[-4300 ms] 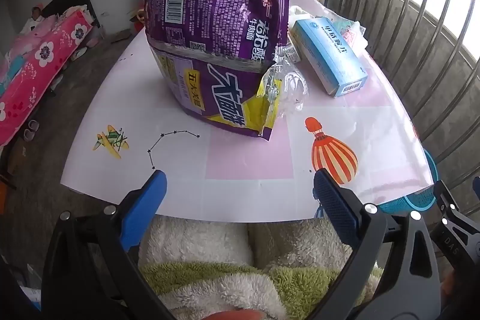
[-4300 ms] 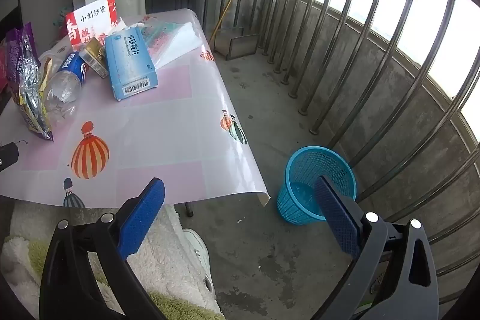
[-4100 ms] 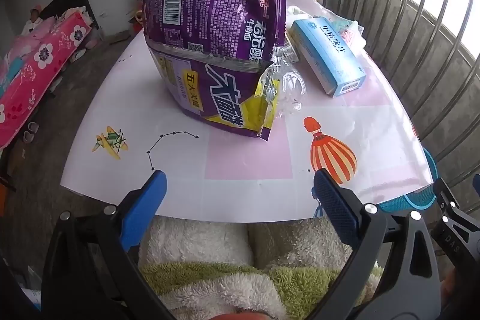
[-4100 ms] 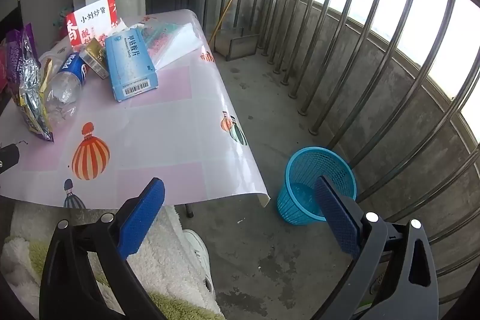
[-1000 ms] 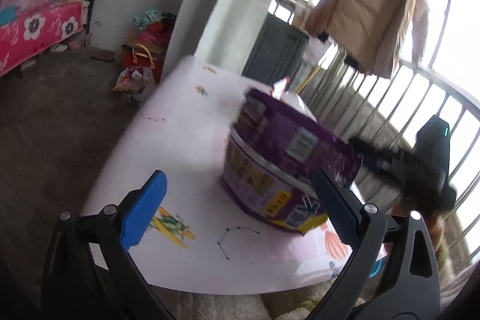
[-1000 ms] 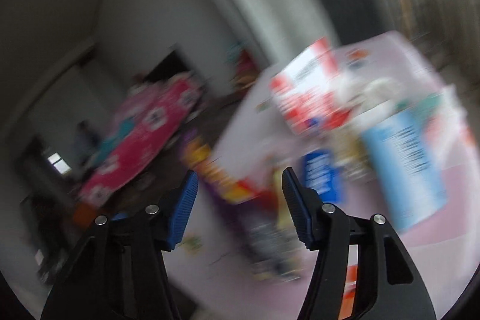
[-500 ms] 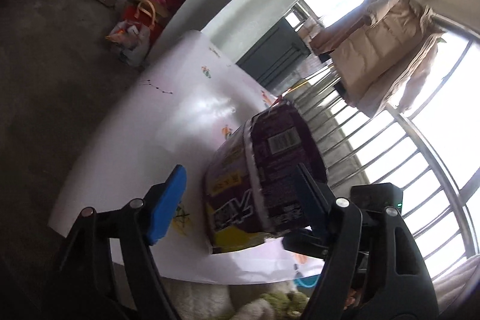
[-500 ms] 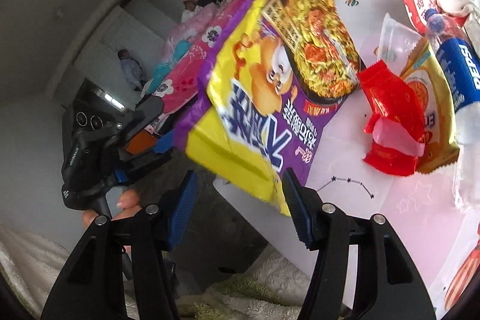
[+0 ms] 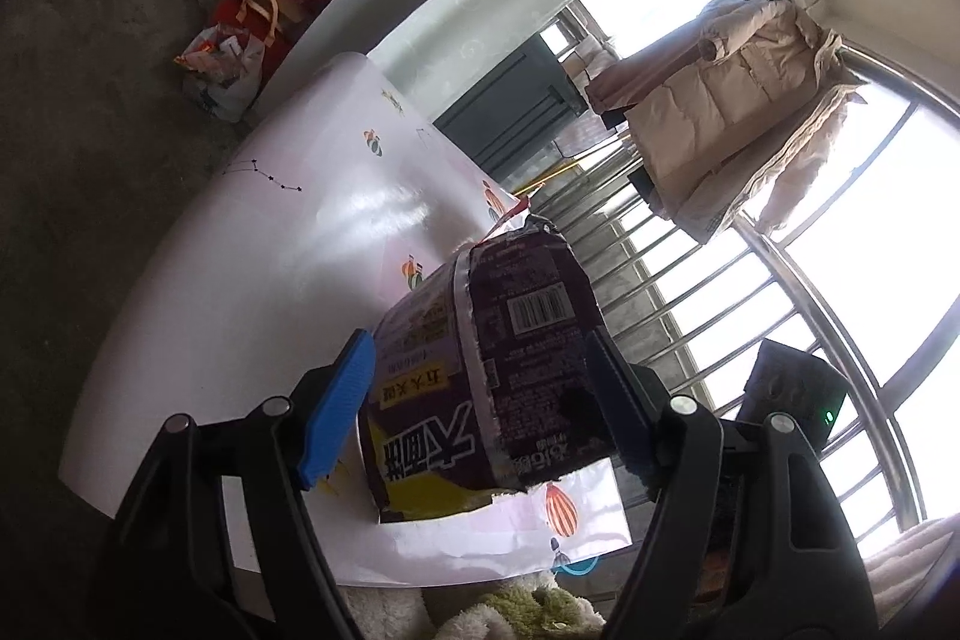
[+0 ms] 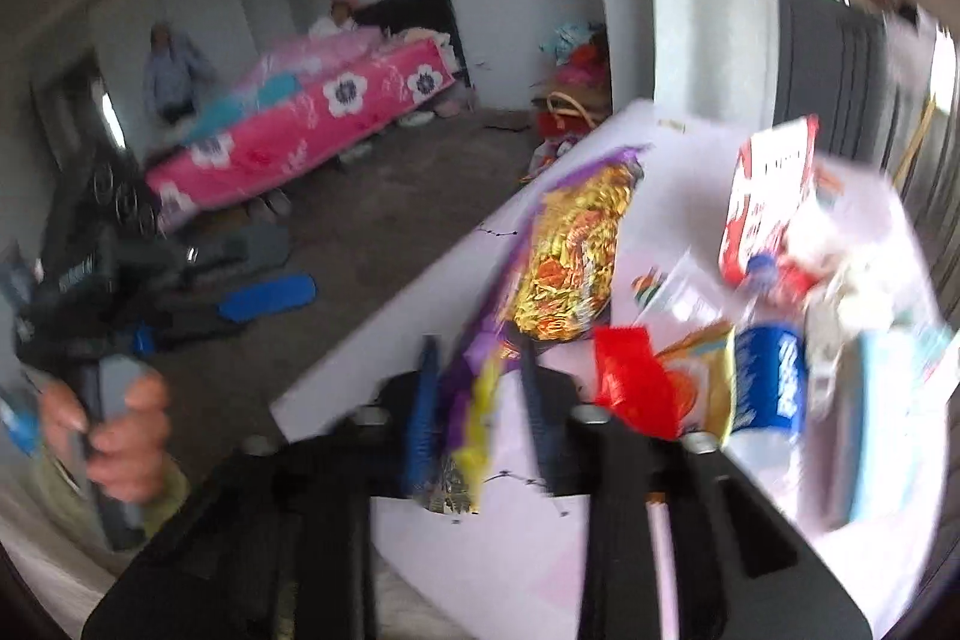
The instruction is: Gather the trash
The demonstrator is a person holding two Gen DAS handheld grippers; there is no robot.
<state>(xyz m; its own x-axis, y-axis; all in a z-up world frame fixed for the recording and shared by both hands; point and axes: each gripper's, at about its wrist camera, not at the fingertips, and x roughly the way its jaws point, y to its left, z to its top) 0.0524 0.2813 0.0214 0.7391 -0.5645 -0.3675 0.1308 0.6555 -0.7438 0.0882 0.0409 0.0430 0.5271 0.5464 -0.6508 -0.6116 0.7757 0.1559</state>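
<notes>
A large purple and yellow noodle bag (image 9: 486, 376) stands on the white patterned table (image 9: 252, 280). My left gripper (image 9: 480, 400) has its jaws on either side of the bag, blue pad (image 9: 336, 409) at its left face; contact is unclear. In the blurred right wrist view the same bag (image 10: 564, 268) lies between the narrowed jaws of my right gripper (image 10: 480, 424). The other gripper shows held in a hand at the left (image 10: 102, 316).
Beside the bag lie a red wrapper (image 10: 630, 376), an orange packet (image 10: 699, 370), a blue-labelled bottle (image 10: 774, 388), a red and white bag (image 10: 768, 196) and a light blue box (image 10: 882, 424). A railing (image 9: 720, 292) runs beyond the table. A pink bed (image 10: 300, 130) stands across the floor.
My right gripper has narrowed around the bag's lower edge and the view has swung. My left gripper has come closer, with the bag now between its jaws.
</notes>
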